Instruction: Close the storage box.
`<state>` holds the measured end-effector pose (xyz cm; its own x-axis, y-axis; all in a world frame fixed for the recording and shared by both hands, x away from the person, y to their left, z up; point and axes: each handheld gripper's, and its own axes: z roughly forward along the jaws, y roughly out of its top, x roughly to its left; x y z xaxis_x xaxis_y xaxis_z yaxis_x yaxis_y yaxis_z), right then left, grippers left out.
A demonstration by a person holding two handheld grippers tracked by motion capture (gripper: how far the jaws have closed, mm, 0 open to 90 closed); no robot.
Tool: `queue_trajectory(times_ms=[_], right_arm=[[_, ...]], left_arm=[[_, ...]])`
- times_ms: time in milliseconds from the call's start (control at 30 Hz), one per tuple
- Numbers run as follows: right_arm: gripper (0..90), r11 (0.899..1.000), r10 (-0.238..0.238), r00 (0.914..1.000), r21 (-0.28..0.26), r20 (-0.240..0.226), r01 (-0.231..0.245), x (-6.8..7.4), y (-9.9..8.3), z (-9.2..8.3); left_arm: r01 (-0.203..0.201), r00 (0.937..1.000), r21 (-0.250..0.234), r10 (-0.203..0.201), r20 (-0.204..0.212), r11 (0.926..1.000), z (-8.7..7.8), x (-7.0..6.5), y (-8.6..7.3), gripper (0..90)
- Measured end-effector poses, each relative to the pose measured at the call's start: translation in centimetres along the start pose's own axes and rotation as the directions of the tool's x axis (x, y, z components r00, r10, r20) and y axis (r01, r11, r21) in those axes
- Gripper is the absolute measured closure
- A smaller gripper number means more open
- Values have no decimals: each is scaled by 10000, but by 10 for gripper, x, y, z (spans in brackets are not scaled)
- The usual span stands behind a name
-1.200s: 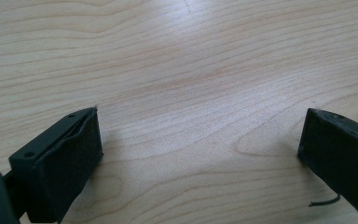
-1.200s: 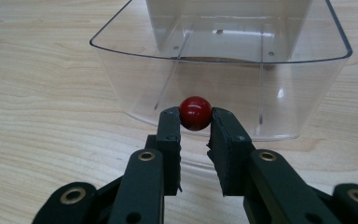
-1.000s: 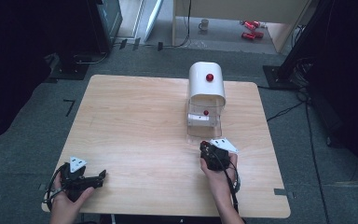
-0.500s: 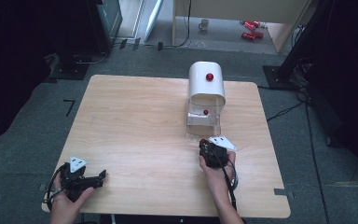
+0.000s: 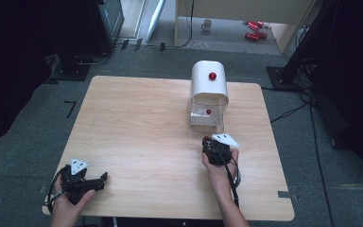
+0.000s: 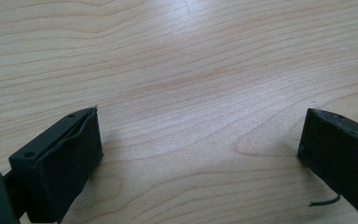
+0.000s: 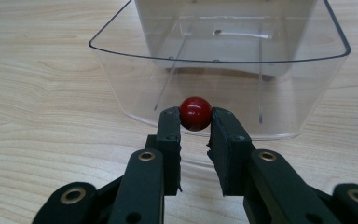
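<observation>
Red knob (image 7: 196,113) pinched by right tool (image 7: 195,122), no legible writing

I see a pale wooden table (image 5: 142,127) on grey carpet; a clear plastic bin (image 5: 207,116) with a white lid sits on it.

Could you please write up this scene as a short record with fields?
Setting: wooden table, person seated at its near edge
Container: white domed box with a clear drawer at its front, far right part of the table
Knobs: red knob on the drawer front; another red knob on the dome
Right gripper: shut on the drawer's red knob
Left gripper: open, nothing between the jaws, low over bare wood at the near left corner
Drawer contents: none visible
</observation>
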<state>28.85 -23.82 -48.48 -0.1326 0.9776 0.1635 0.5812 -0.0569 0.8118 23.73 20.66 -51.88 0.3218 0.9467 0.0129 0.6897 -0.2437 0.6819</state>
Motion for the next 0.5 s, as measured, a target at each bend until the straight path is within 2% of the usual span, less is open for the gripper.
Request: queue_trajectory(times_ms=[500], right_arm=[[756, 9998, -193, 9998, 17, 31, 193, 0, -3, -3]], left_arm=[[0, 10000, 1, 0, 0, 10000, 0, 0, 0, 0]])
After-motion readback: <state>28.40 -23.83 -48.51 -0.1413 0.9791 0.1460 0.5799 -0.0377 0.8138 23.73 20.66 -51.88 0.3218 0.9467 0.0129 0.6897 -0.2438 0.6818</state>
